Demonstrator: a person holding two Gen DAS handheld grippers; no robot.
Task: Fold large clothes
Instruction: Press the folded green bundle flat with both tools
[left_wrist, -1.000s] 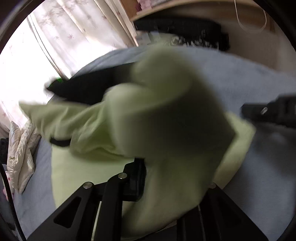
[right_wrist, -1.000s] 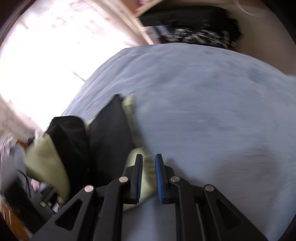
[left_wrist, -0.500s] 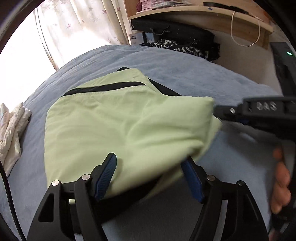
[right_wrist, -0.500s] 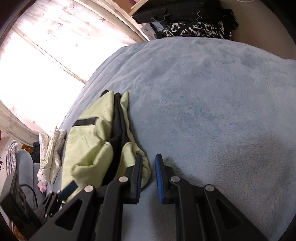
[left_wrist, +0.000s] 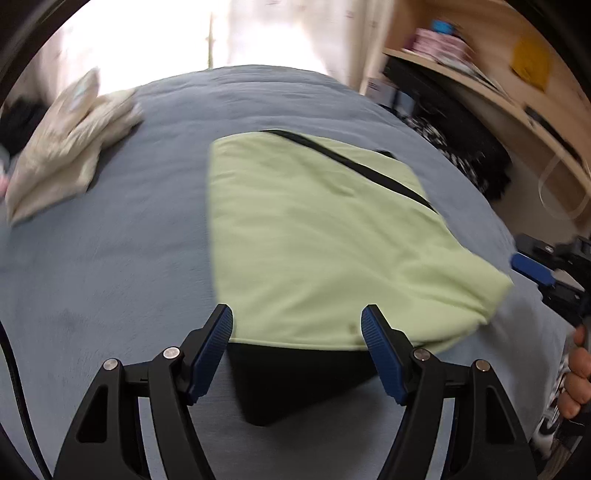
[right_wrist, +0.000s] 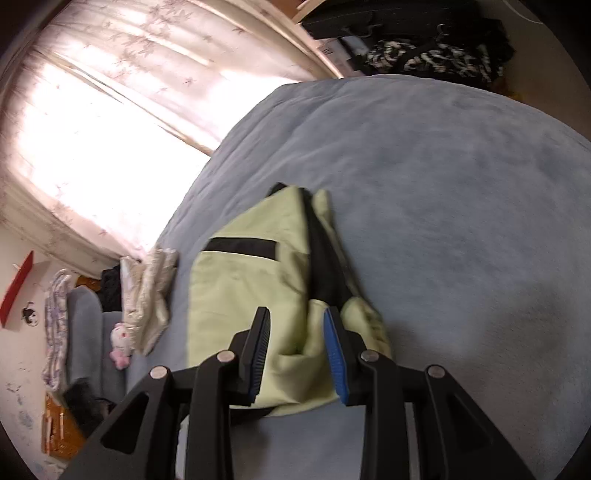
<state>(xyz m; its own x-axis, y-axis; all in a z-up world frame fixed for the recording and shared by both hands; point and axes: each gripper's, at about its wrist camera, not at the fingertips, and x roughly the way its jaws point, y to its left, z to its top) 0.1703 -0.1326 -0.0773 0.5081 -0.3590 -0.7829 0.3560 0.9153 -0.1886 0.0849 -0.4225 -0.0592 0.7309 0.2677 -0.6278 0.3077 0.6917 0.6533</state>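
Now both grippers, left (left_wrist: 297, 319) wide, right (right_wrist: 295, 325) opening, empty above folded green garment (left_wrist: 317, 236).

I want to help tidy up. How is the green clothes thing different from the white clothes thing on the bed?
The green garment is folded into a flat, smooth block; the cream garment lies in a crumpled heap. The green garment has black trim and a black part poking out underneath; the cream garment shows no black. The green garment sits mid-bed, the cream garment at the edge near the window. Both rest on the blue-grey blanket.

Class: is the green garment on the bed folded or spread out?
Folded: the green garment lies as a compact layered rectangle on the blue bed cover.
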